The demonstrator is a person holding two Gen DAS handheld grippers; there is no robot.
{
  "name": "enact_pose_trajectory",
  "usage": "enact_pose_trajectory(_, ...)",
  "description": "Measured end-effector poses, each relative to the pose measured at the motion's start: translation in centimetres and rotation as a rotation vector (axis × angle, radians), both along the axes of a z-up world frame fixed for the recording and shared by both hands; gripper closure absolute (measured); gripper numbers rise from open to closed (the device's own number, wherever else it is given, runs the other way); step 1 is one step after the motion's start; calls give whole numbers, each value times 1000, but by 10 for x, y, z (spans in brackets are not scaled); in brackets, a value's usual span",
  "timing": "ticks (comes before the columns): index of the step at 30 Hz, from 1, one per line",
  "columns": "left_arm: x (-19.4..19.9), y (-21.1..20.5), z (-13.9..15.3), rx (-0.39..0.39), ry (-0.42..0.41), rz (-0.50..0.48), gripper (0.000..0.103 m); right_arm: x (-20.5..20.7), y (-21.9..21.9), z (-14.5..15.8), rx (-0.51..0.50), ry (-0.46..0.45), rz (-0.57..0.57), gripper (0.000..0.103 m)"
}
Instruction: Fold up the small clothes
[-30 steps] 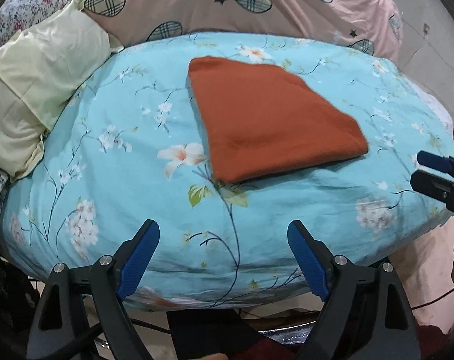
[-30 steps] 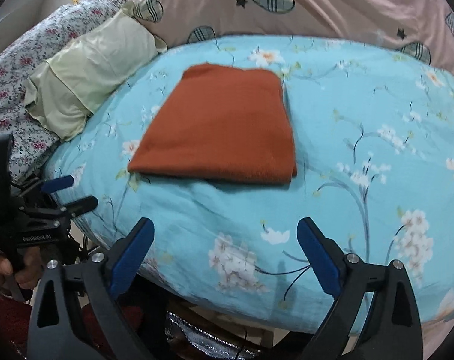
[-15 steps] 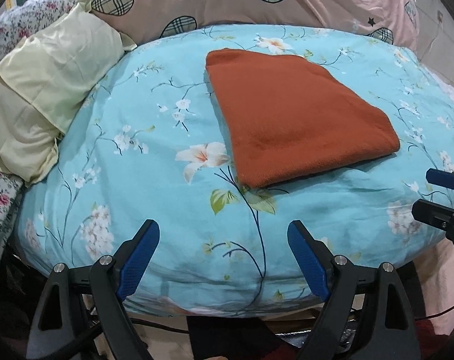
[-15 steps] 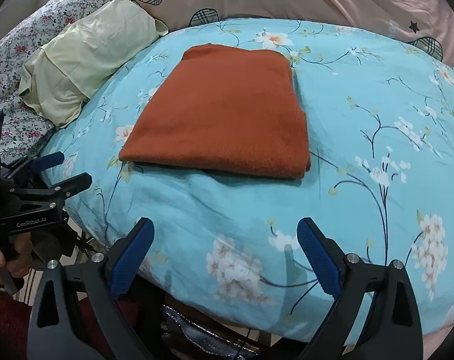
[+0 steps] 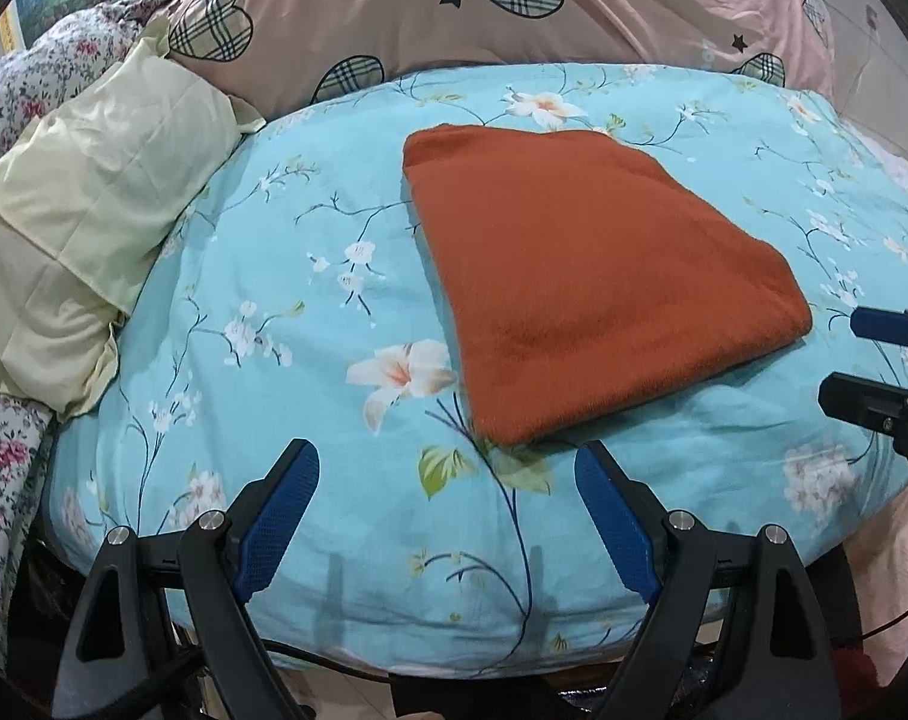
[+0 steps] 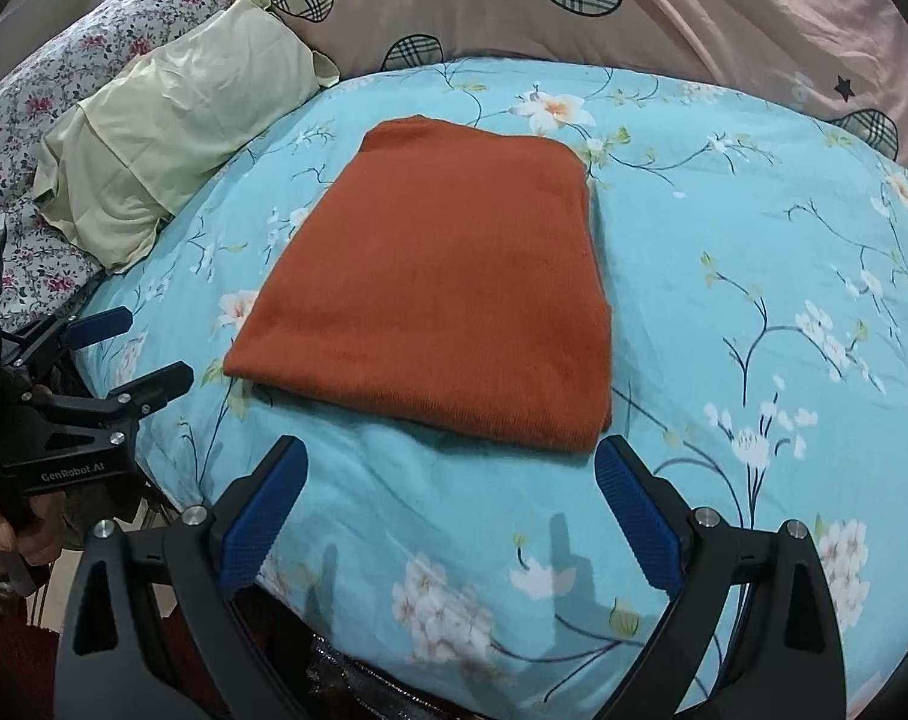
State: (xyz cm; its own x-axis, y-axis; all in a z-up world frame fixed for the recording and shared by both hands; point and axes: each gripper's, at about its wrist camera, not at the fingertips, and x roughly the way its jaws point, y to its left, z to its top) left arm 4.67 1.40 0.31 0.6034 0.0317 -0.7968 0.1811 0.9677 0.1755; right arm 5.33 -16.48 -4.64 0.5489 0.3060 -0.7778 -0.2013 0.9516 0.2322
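A rust-orange garment lies folded flat in a neat rectangle on the blue floral bedspread; it also shows in the right wrist view. My left gripper is open and empty, hovering over the bed's front edge just short of the garment's near left corner. My right gripper is open and empty, just in front of the garment's near edge. Each gripper appears in the other's view: the right one at the right edge, the left one at the left edge.
A pale yellow pillow lies at the left of the bed. A pink quilt with plaid hearts is piled behind. A floral sheet lies at the far left. The bed's front edge drops off just below the grippers.
Both grippers have moved forward and closer to the bed, so the folded garment now looms larger and nearer. Both stay open. The garment has not moved.
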Motion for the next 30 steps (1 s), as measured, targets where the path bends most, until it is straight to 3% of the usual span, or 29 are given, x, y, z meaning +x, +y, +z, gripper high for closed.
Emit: enact_pose_trajectory(30, 17, -8, 11, 66, -49, 16, 15, 21, 7, 1, -11, 15, 22, 6)
